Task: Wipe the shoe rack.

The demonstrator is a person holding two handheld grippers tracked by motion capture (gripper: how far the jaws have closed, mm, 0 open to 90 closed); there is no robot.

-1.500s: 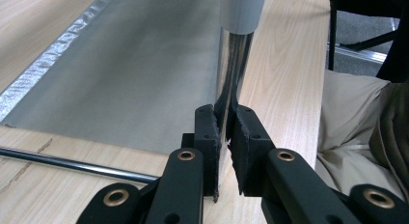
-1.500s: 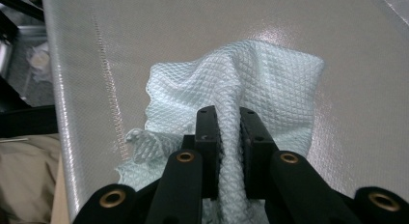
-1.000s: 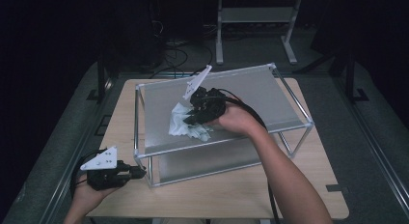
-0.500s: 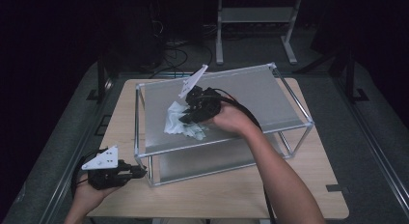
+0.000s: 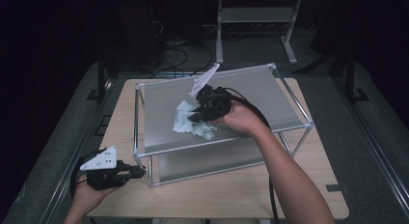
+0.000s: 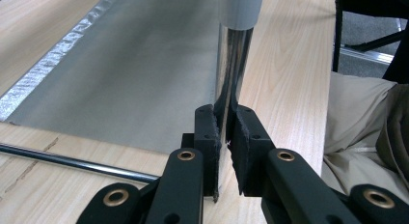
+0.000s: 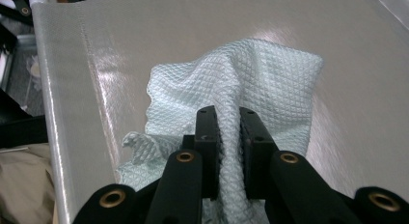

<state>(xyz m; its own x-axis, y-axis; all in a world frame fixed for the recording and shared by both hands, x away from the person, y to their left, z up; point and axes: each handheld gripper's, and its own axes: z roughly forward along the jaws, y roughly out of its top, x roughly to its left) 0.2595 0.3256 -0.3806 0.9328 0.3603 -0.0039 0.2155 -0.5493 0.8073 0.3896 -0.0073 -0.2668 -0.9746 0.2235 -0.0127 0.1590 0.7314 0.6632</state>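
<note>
Where dark, a wooden table (image 5: 226,195)

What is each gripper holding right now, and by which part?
Right gripper pinches a raised fold of the cloth; left gripper clamps the rack's corner post low down.

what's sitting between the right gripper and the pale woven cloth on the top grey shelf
Nothing visible. The right gripper is shut on a raised fold of the pale green waffle-weave cloth, which lies on the grey top panel of the metal-framed shelf. The left gripper is clamped on the frame's front corner post.
</note>
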